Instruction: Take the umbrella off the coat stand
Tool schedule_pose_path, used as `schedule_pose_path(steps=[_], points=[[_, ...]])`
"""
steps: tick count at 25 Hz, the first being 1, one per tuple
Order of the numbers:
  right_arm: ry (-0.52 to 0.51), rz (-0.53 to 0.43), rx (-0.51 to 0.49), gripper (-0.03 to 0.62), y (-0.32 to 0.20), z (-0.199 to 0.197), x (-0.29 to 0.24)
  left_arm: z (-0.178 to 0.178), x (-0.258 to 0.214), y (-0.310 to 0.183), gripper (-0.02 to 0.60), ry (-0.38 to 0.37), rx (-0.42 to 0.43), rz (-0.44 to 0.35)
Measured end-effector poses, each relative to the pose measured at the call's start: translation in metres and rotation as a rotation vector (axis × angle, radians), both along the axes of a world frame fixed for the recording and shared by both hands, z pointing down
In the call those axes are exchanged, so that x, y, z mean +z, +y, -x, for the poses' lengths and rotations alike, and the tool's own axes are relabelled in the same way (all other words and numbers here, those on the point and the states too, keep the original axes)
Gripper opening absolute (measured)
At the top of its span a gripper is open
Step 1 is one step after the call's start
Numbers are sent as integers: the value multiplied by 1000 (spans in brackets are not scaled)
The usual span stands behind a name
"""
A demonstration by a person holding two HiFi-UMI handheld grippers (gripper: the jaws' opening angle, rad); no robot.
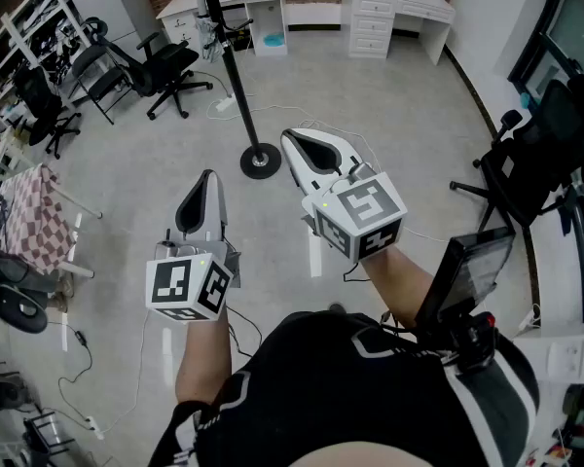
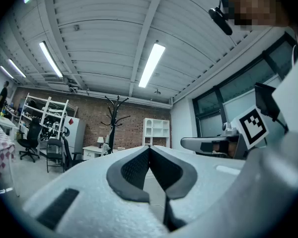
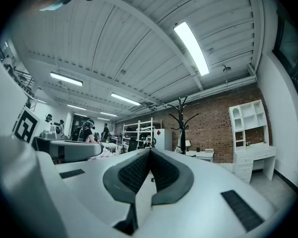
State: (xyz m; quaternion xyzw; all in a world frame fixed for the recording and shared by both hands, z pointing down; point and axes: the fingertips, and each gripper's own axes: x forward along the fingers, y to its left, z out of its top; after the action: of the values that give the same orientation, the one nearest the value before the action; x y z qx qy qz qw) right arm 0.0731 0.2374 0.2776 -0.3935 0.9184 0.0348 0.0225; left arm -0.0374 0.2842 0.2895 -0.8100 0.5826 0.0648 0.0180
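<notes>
The black coat stand [image 1: 236, 86] rises from a round base [image 1: 260, 161] on the grey floor, a little beyond both grippers. Its bare hooked top shows far off in the left gripper view [image 2: 112, 114] and in the right gripper view [image 3: 182, 117]. I cannot make out an umbrella on it in any view. My left gripper [image 1: 208, 175] is held level at the left, shut with nothing in it [image 2: 149, 148]. My right gripper [image 1: 294, 136] reaches nearer the stand's base, also shut and empty [image 3: 150, 150]. Both are well short of the stand.
Black office chairs [image 1: 165, 66] stand at the back left, and another one [image 1: 535, 163] is at the right. White desks and drawers [image 1: 389, 8] line the brick wall. A checkered cloth [image 1: 34, 217] covers a table at the left. Cables lie on the floor near the stand.
</notes>
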Motion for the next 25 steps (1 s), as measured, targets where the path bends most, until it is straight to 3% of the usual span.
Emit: schedule_pose_path(steps=[25], points=[[5, -12, 37, 8, 19, 31, 9, 36, 16, 14, 9, 53, 65, -3]])
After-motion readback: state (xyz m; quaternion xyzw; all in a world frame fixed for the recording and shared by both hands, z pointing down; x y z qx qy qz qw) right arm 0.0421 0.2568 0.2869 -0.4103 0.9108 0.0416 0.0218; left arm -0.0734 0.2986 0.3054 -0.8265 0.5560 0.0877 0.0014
